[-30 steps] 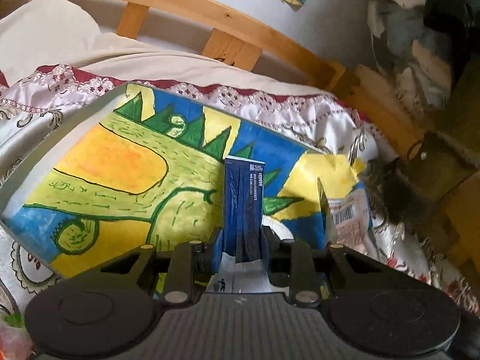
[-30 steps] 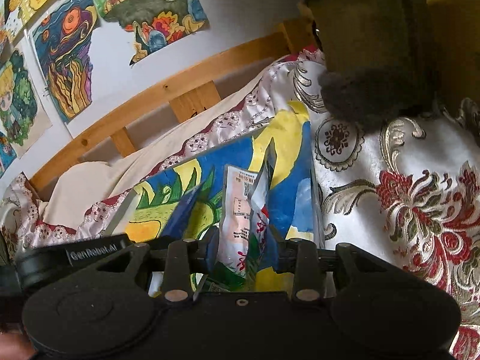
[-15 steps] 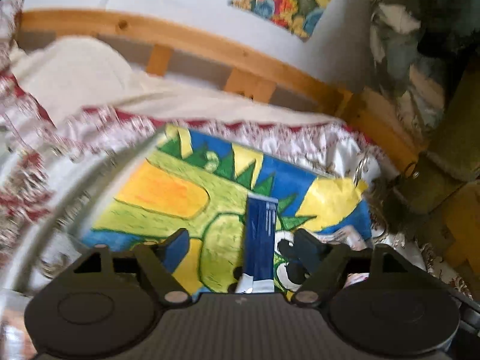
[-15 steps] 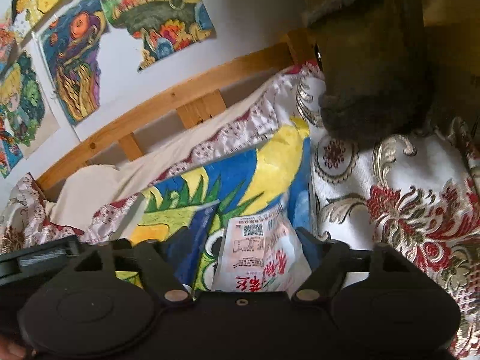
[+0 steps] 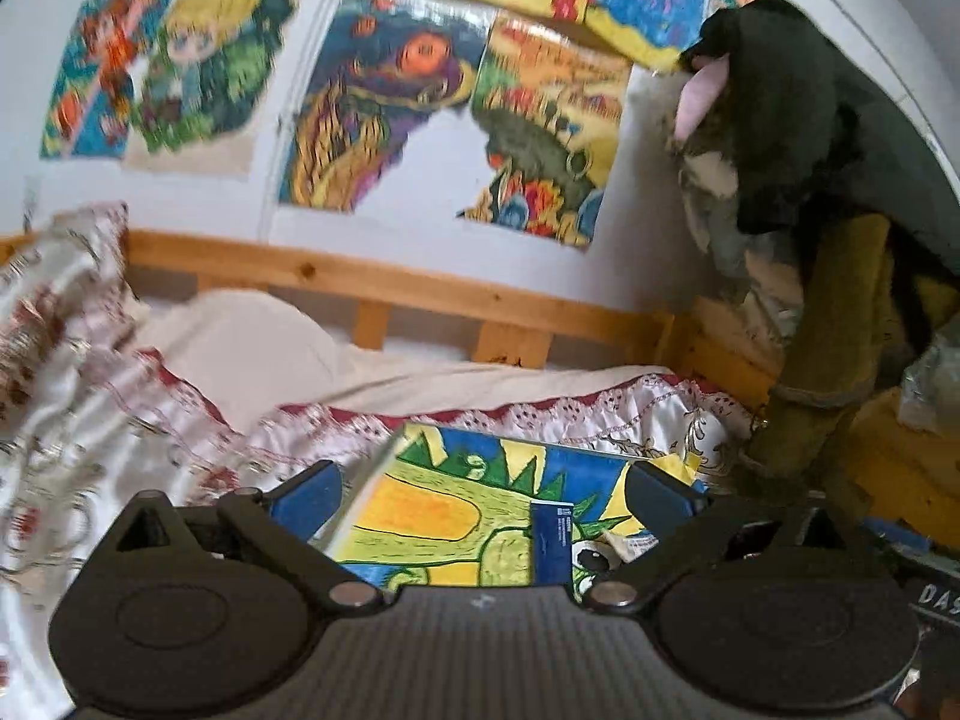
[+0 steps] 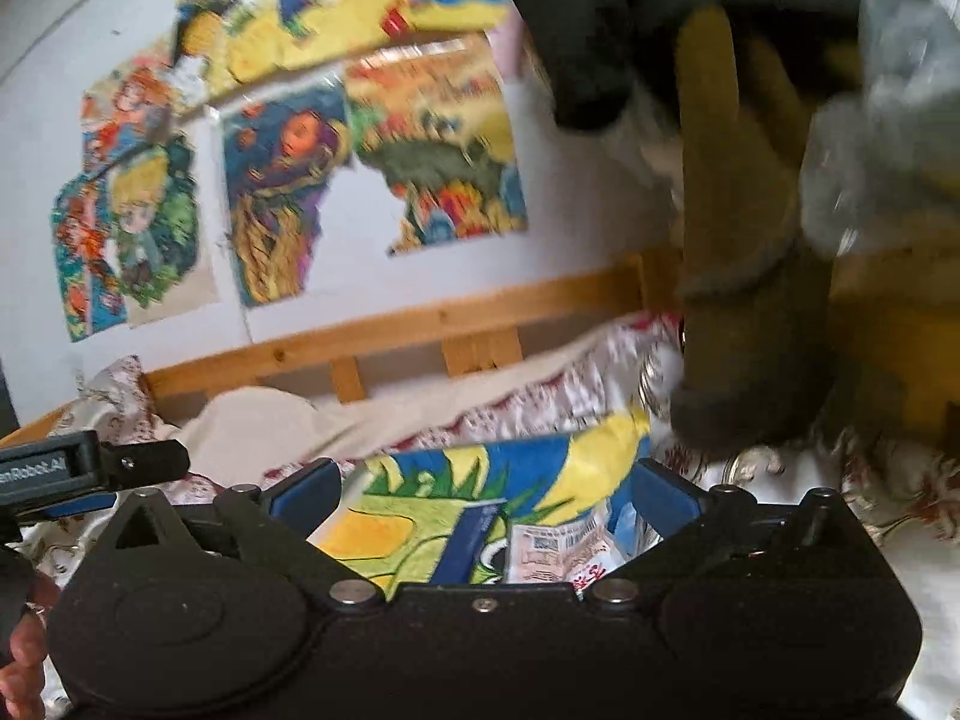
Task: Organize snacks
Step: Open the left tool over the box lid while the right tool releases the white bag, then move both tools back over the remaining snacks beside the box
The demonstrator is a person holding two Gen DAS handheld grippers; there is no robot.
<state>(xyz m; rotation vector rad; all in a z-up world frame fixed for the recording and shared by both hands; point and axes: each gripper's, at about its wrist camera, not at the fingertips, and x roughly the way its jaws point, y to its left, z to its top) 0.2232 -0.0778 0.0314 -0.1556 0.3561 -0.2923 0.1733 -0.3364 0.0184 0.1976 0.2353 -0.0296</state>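
Observation:
A dark blue snack packet (image 5: pixel 553 543) lies on the painted dinosaur board (image 5: pixel 432 516) on the bed. My left gripper (image 5: pixel 483 495) is open and empty, raised above and behind the packet. In the right wrist view the blue packet (image 6: pixel 471 546) lies beside a white snack bag (image 6: pixel 561 552) with red print and a barcode, both on the board (image 6: pixel 522 468). My right gripper (image 6: pixel 486 489) is open and empty above them. The other gripper's body (image 6: pixel 54 468) shows at the left edge.
A wooden bed rail (image 5: pixel 384 285) runs behind the bedding. Paintings (image 5: pixel 384 102) hang on the white wall. A dark and olive plush pile (image 5: pixel 840 240) stands at the right. Patterned bedspread (image 6: pixel 870 492) lies around the board.
Both grippers opened, let go of the blue packet and the white bag, and pulled up and back. Both snacks now lie on the painted board.

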